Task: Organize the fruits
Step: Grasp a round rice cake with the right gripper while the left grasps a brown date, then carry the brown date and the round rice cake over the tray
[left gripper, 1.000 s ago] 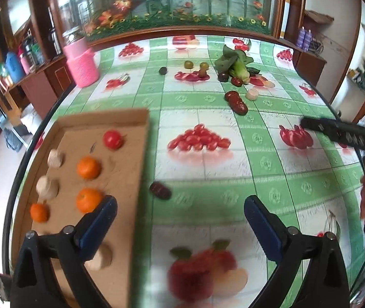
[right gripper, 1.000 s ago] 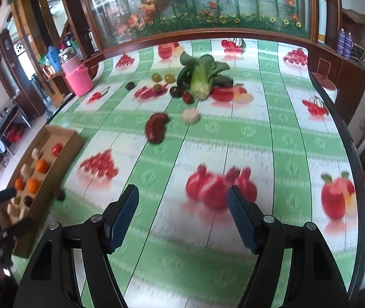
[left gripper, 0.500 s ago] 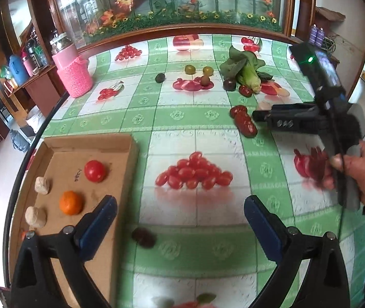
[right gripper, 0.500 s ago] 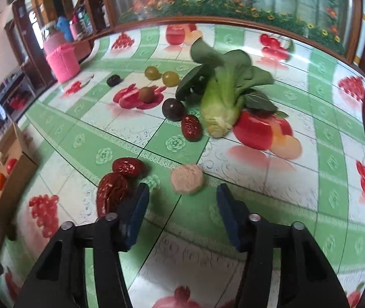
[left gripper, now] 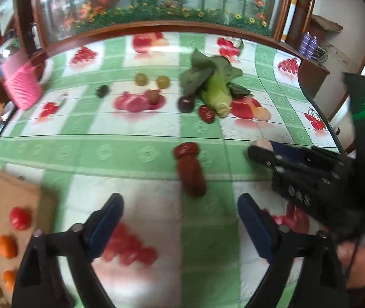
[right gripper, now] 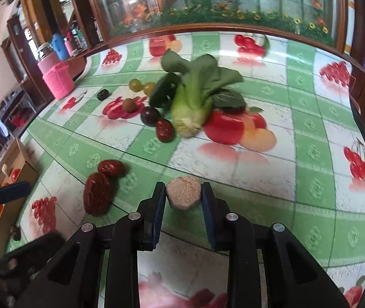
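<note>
Pickup is the step in hand: the right hand-held gripper [right gripper: 183, 196] has its two blue pads on either side of a pale, grainy hexagonal piece [right gripper: 183, 195] lying on the worktop [right gripper: 297, 138], the pads touching or all but touching its flanks, so I judge it is pinching the piece or about to. Just to its left lie two red dates [right gripper: 100, 187], and farther ahead sit a third date, a dark plum, green grapes and a bok choy [right gripper: 195, 97]. The left hand-held gripper [left gripper: 180, 220] hangs spread and empty, with the same two dates [left gripper: 190, 169] straight ahead of it and the cardboard tray [left gripper: 36, 197] of tangerines, a tomato and similar pale pieces to its left. The next move likely calls for a firm squeeze, a clean lift, and a carry leftward to the tray, clear of the left hand-held gripper.
</note>
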